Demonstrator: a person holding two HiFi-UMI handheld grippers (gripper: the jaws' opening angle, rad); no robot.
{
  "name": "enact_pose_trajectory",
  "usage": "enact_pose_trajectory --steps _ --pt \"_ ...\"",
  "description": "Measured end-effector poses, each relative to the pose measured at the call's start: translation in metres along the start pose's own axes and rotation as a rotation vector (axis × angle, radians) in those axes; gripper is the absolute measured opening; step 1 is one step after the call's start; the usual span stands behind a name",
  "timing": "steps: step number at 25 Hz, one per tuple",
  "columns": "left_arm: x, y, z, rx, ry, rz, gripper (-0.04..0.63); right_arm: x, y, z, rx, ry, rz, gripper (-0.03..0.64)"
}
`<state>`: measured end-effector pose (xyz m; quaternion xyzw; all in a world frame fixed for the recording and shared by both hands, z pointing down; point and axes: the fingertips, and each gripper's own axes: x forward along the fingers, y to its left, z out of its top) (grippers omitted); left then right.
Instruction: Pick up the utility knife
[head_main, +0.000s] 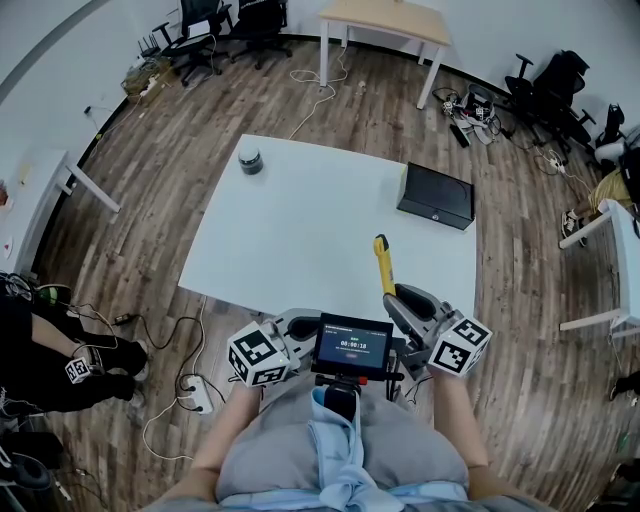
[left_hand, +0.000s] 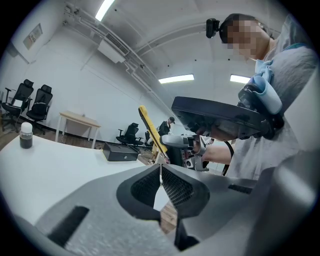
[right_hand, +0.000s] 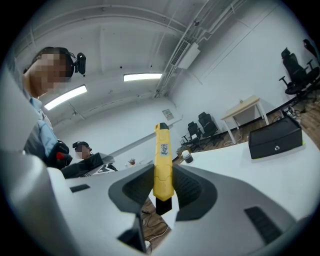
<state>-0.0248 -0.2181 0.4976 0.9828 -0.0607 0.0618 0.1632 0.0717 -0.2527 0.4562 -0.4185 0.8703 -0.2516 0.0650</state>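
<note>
The utility knife is yellow with a black tip and butt. It stands up between the jaws of my right gripper, over the near right edge of the white table. In the right gripper view the pads press on both sides of the knife, so the right gripper is shut on it. My left gripper hangs by the table's near edge, left of the knife. Its pads meet with nothing between them, so the left gripper is shut. From there the knife shows as a slanted yellow bar.
A black box lies at the table's far right, and a dark jar with a pale lid at its far left. A small screen sits at my chest between the grippers. A seated person and floor cables lie to the left.
</note>
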Motion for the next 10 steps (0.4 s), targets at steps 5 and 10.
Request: enact_pose_trajectory --steps 5,10 --pt "0.001 0.0 0.0 -0.003 0.001 -0.004 0.018 0.001 -0.002 0.001 0.001 0.003 0.0 0.127" --pt "-0.009 0.002 -0.002 -0.004 0.0 -0.004 0.018 0.006 0.004 -0.004 0.0 0.008 -0.005 0.127"
